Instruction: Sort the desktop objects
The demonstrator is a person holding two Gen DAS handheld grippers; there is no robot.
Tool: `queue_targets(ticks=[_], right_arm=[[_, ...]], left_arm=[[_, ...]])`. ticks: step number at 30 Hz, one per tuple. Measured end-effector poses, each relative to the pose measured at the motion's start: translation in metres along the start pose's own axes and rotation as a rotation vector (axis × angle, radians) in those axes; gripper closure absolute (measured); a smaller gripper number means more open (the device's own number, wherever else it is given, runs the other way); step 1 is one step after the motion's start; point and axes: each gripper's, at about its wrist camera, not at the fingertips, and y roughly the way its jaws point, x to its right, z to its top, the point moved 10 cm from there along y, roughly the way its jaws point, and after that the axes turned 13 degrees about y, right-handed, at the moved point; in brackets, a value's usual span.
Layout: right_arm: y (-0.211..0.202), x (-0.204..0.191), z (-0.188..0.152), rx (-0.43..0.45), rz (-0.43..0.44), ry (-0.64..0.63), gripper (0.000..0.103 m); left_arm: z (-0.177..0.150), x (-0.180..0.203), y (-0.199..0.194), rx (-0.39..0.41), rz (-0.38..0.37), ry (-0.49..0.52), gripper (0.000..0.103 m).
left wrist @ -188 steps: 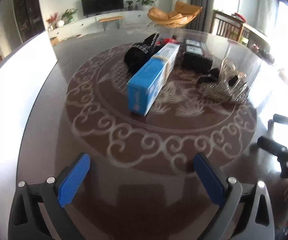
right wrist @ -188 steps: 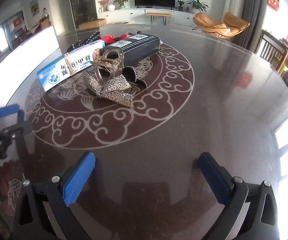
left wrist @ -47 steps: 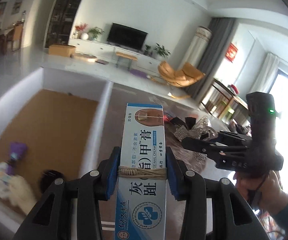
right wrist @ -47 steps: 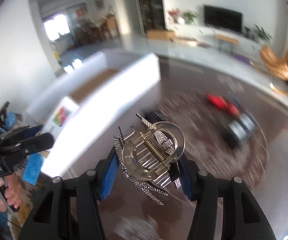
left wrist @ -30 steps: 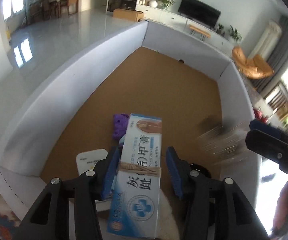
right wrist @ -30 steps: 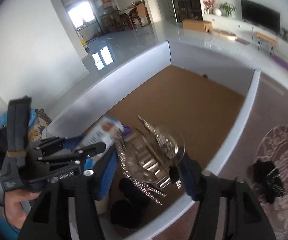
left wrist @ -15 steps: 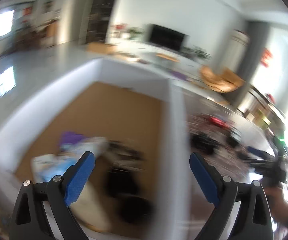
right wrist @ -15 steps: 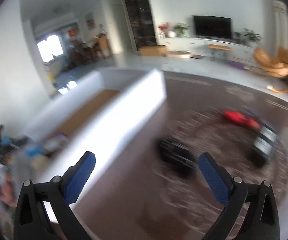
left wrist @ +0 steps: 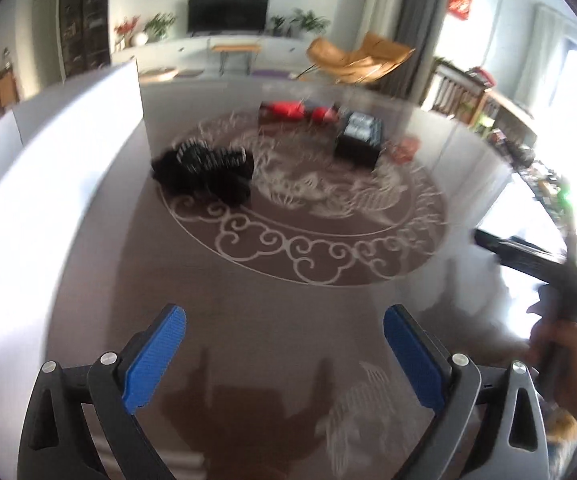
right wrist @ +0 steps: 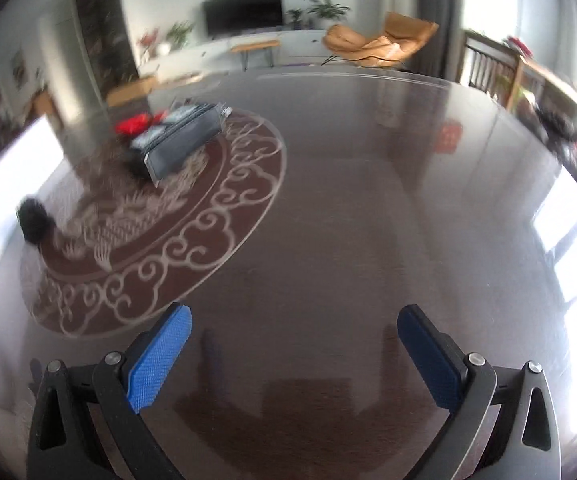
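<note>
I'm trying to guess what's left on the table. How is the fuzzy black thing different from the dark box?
The fuzzy black thing is a soft, shapeless heap; the dark box has straight edges and flat sides. The fuzzy black thing shows pale stripes on top, while the dark box carries light printed labels. The fuzzy black thing lies close to the white wall; the dark box sits farther from it. Both rest on the patterned table, untouched.

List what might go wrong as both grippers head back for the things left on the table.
1. The black fluffy item lies right against the white bin wall; a finger may hit the wall.
2. The red item lies beside the dark box, so a grab may catch both.
3. The right gripper and left gripper could collide over that cluster.
</note>
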Motion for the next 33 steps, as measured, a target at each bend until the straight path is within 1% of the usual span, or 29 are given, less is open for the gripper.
queue_targets(ticks=[1, 3, 5, 7, 10, 13, 16, 21, 25, 29, 33], right_arm=[[0.001, 0.001, 0.001, 0.004, -0.010, 0.000, 0.000], [0.006, -0.001, -0.001, -0.017, 0.003, -0.002, 0.000], [0.007, 0.000, -0.002, -0.022, -0.008, -0.007, 0.000], [0.005, 0.005, -0.002, -0.019, -0.024, -0.007, 0.000], [0.006, 0.005, -0.005, -0.029, -0.029, -0.022, 0.000], [0.003, 0.006, -0.005, -0.007, -0.040, -0.042, 0.000], [0.002, 0.001, -0.010, -0.009, -0.068, -0.058, 0.000], [0.001, -0.005, -0.016, -0.015, -0.088, -0.103, 0.000], [-0.001, -0.014, -0.016, 0.003, -0.129, -0.140, 0.000], [-0.002, -0.017, -0.019, -0.009, -0.111, -0.122, 0.000], [0.001, -0.011, -0.014, -0.008, -0.112, -0.125, 0.000]], left_arm=[[0.001, 0.005, 0.008, -0.010, 0.004, -0.003, 0.002], [0.002, 0.002, 0.021, -0.031, 0.029, 0.000, 0.002], [0.011, 0.004, 0.035, -0.035, 0.072, 0.035, 0.002], [0.017, 0.005, 0.046, -0.044, 0.095, 0.074, 0.002], [0.018, 0.006, 0.055, -0.051, 0.073, 0.071, 0.002], [0.016, 0.005, 0.056, -0.049, 0.091, 0.076, 0.001], [0.017, 0.004, 0.055, -0.048, 0.086, 0.071, 0.000], [0.016, 0.004, 0.055, -0.051, 0.083, 0.076, 0.000], [0.016, 0.004, 0.055, -0.052, 0.084, 0.076, 0.000], [0.016, 0.004, 0.055, -0.052, 0.084, 0.075, 0.000], [0.016, 0.004, 0.054, -0.054, 0.087, 0.074, 0.000]])
